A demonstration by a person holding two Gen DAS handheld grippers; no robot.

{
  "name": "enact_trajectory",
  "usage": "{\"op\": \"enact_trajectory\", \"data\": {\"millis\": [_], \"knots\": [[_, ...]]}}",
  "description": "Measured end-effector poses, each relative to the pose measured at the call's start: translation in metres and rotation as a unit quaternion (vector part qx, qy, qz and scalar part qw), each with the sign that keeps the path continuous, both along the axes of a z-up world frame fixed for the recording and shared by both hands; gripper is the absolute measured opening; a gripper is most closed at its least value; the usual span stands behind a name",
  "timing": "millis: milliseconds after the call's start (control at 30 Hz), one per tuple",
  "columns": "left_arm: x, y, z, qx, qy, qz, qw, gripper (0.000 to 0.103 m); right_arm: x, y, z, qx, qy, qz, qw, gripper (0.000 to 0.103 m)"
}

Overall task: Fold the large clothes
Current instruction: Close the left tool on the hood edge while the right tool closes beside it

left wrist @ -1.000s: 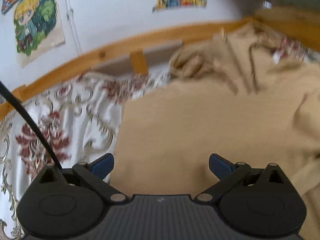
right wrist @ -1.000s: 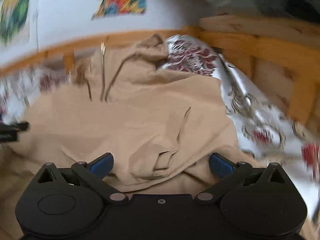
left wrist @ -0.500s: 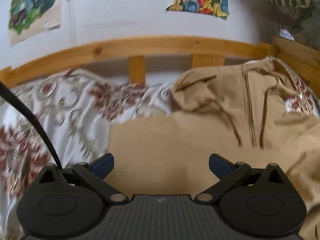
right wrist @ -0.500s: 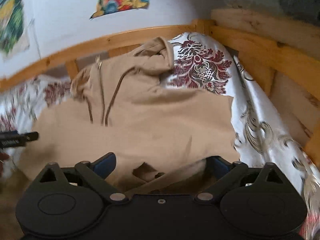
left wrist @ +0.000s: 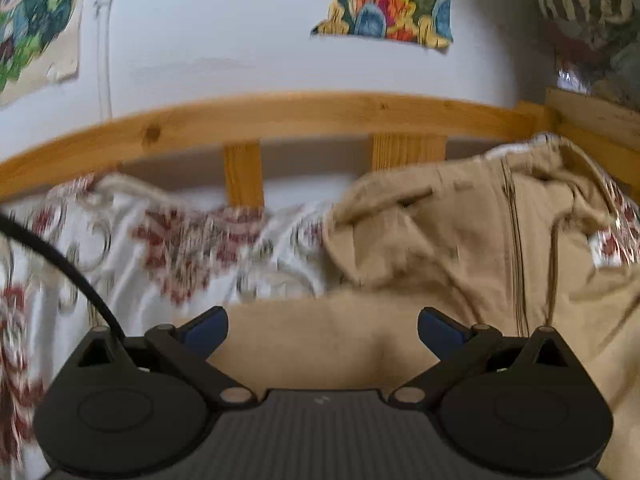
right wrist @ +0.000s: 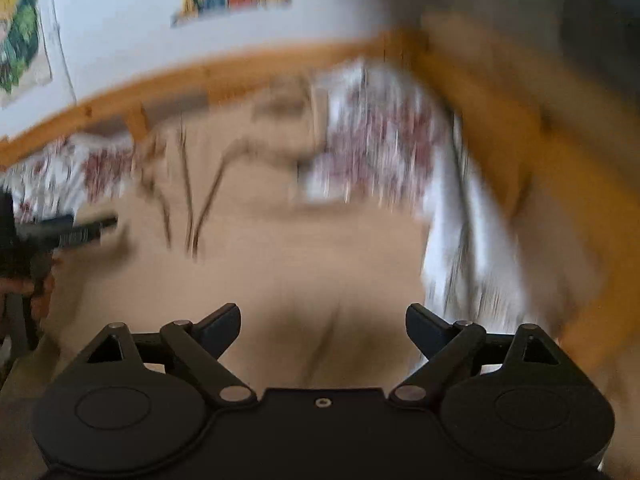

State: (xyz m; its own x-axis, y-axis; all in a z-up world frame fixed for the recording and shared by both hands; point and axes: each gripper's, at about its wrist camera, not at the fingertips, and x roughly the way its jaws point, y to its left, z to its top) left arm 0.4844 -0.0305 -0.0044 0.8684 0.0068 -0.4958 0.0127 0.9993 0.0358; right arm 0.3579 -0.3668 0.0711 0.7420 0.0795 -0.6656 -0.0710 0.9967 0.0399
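A tan hoodie point(left wrist: 460, 248) lies spread on the bed, its hood and drawstrings towards the wooden rail. My left gripper point(left wrist: 322, 330) hangs open over the hoodie's left edge with nothing between its blue pads point(left wrist: 204, 330). The right wrist view is badly blurred. There the hoodie point(right wrist: 288, 248) fills the middle and my right gripper point(right wrist: 324, 324) hovers above its body. Its jaws are closing but still stand wide, and no cloth is pinched between them. The left gripper point(right wrist: 80, 232) shows at that view's left edge, held by a hand.
A white sheet with red flowers point(left wrist: 168, 248) covers the mattress. A wooden bed rail point(left wrist: 280, 116) runs along the far side and a wooden side frame point(right wrist: 520, 152) stands on the right. Posters hang on the wall point(left wrist: 384, 4). A black cable point(left wrist: 60, 260) trails left.
Both grippers have lifted and drawn back from the hoodie. The left view has swung towards the rail and hood. The right fingers stand a little closer together, and the crumpled sleeve under them now lies flat.
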Motion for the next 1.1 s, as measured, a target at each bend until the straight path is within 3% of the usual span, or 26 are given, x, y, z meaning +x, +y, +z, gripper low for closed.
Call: {"op": "enact_trajectory", "data": {"millis": [100, 200, 400, 433, 467, 533, 867, 900, 933, 1000, 1067, 1100], "knots": [[0.030, -0.004, 0.017, 0.023, -0.020, -0.013, 0.9995, 0.103, 0.040, 0.006, 0.007, 0.012, -0.040, -0.014, 0.999, 0.089], [0.062, -0.005, 0.018, 0.024, -0.007, -0.011, 0.9996, 0.098, 0.078, 0.010, 0.009, 0.008, -0.078, -0.025, 0.997, 0.080], [0.101, -0.009, 0.009, 0.006, 0.006, -0.013, 0.9999, 0.061, 0.091, 0.009, 0.002, 0.048, -0.092, -0.054, 0.993, 0.079], [0.103, -0.011, 0.011, 0.006, 0.002, -0.021, 0.9997, 0.047, 0.093, 0.012, 0.000, 0.036, -0.086, -0.046, 0.995, 0.079], [0.105, -0.014, 0.013, 0.008, -0.002, -0.032, 0.9995, 0.024, 0.097, 0.015, -0.002, 0.022, -0.082, -0.039, 0.996, 0.079], [0.105, -0.022, 0.016, 0.017, -0.003, -0.051, 0.9986, 0.000, 0.102, 0.021, -0.004, 0.013, -0.078, -0.027, 0.997, 0.076], [0.087, -0.028, 0.024, 0.021, -0.029, -0.051, 0.9981, 0.000, 0.187, 0.037, -0.020, 0.002, -0.077, -0.054, 0.996, 0.050], [0.089, -0.028, 0.023, 0.028, -0.026, -0.052, 0.9979, 0.000, 0.192, 0.037, -0.023, 0.004, -0.074, -0.059, 0.995, 0.042], [0.089, -0.027, 0.022, 0.029, -0.023, -0.052, 0.9980, 0.000, 0.196, 0.036, -0.025, 0.007, -0.068, -0.063, 0.996, 0.025], [0.091, -0.025, 0.019, 0.021, -0.012, -0.051, 0.9984, 0.008, 0.198, 0.036, -0.026, 0.013, -0.067, -0.067, 0.995, 0.006], [0.089, -0.021, 0.016, 0.008, -0.005, -0.045, 0.9990, 0.025, 0.189, 0.041, -0.022, -0.002, -0.092, -0.052, 0.994, 0.004], [0.087, -0.018, 0.015, -0.007, -0.003, -0.044, 0.9990, 0.028, 0.182, 0.043, -0.018, -0.010, -0.108, -0.042, 0.993, 0.004]]}}
